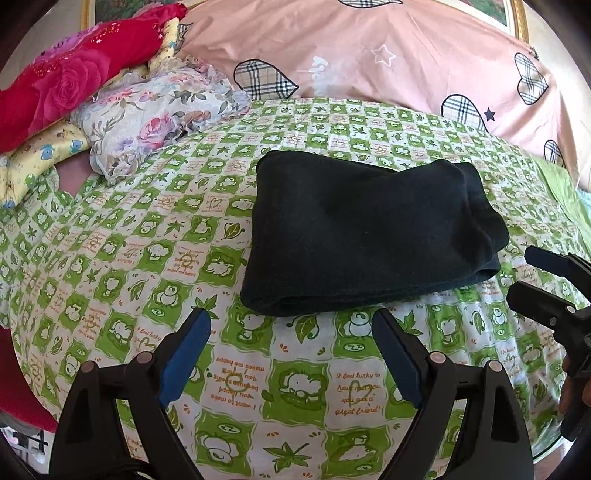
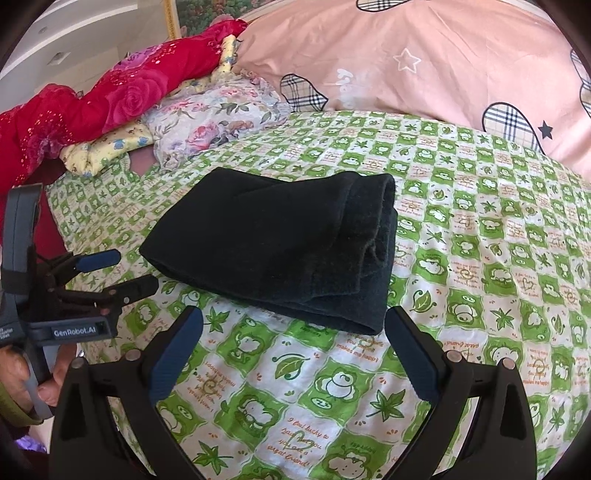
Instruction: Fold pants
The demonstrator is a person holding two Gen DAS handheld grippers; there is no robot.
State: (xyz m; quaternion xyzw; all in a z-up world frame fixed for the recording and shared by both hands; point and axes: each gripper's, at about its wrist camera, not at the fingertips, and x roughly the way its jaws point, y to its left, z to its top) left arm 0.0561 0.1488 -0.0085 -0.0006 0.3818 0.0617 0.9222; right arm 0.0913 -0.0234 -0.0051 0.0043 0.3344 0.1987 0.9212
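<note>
The black pants (image 1: 365, 232) lie folded into a thick rectangle on the green-and-white checked bedsheet (image 1: 147, 266). They also show in the right wrist view (image 2: 273, 243), with the layered open ends on the right side. My left gripper (image 1: 291, 317) is open and empty, just short of the bundle's near edge. My right gripper (image 2: 293, 317) is open and empty, also just short of the near edge. Each gripper shows in the other's view: the right one (image 1: 517, 273) to the right of the pants, the left one (image 2: 138, 269) to their left.
A pink duvet with plaid hearts (image 1: 406, 59) lies along the back of the bed. A floral pillow (image 1: 155, 122), a red rose-print blanket (image 1: 62, 77) and a yellow cloth (image 1: 33, 162) are piled at the back left. A picture frame (image 2: 207, 11) hangs behind.
</note>
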